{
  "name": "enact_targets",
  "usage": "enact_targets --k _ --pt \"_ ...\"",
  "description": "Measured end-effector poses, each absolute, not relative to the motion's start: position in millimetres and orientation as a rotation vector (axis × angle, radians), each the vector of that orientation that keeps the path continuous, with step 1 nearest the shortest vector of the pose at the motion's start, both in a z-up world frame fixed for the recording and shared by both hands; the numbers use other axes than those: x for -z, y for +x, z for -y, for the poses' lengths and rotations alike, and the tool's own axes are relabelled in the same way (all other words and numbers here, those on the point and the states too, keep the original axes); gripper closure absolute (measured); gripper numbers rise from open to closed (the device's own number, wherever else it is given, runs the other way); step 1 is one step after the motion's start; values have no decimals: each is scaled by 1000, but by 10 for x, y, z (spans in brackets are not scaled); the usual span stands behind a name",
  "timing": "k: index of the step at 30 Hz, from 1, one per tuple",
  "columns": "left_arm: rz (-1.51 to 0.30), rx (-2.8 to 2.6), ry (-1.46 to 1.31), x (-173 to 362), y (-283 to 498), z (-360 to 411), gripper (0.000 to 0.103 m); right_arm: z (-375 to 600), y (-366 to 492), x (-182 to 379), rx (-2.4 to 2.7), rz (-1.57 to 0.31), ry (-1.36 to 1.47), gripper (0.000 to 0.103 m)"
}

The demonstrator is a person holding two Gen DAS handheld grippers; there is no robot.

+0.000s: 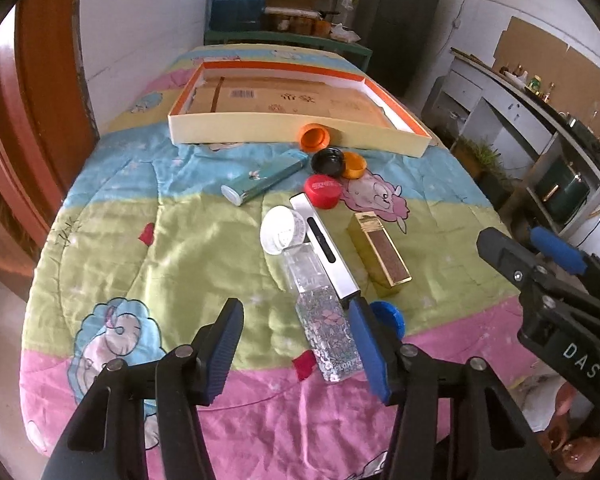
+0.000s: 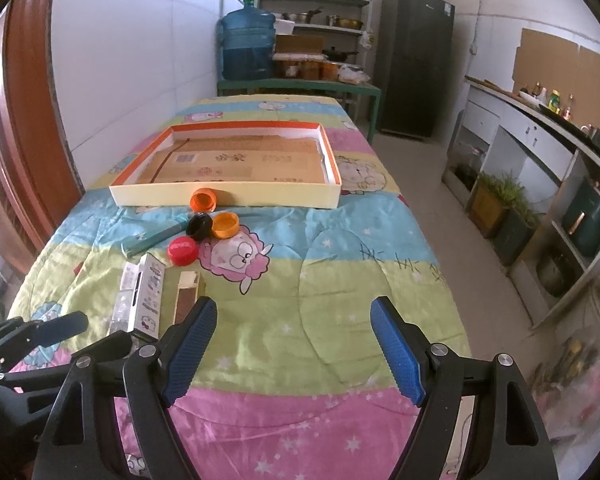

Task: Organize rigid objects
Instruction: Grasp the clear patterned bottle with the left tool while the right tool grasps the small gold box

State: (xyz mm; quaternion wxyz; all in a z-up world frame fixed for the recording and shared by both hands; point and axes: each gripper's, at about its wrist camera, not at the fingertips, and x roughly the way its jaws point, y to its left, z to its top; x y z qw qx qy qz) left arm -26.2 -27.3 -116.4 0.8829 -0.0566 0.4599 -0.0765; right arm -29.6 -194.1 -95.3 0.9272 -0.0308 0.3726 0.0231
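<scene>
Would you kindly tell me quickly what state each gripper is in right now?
Left gripper: open, jaws around the clear floral bottle, pads not pressing on it.
Right gripper: open, holding nothing.

A shallow cream box (image 1: 296, 132) with an orange rim lay open at the far end of the quilt-covered surface (image 1: 172, 240). An orange cap (image 1: 315, 137) leaned against its near wall. Just nearer lay a black cap (image 1: 327, 161), a second orange cap (image 1: 354, 165) and a red cap (image 1: 323, 187), then a teal tube (image 1: 262, 178). A clear flowered bottle (image 1: 324, 312), a white box (image 1: 326, 248), a gold box (image 1: 380, 254) and a blue cap (image 1: 388, 316) lay nearest.
</scene>
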Motion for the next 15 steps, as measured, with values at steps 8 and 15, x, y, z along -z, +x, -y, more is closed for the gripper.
enact_targets --k 8,15 --pt "-989 239 -117 1177 -270 347 65 1969 -293 987 -54 -780 -47 23" --pt "-1015 227 -137 1253 -191 339 67 1984 -288 1006 -47 -781 -40 23"
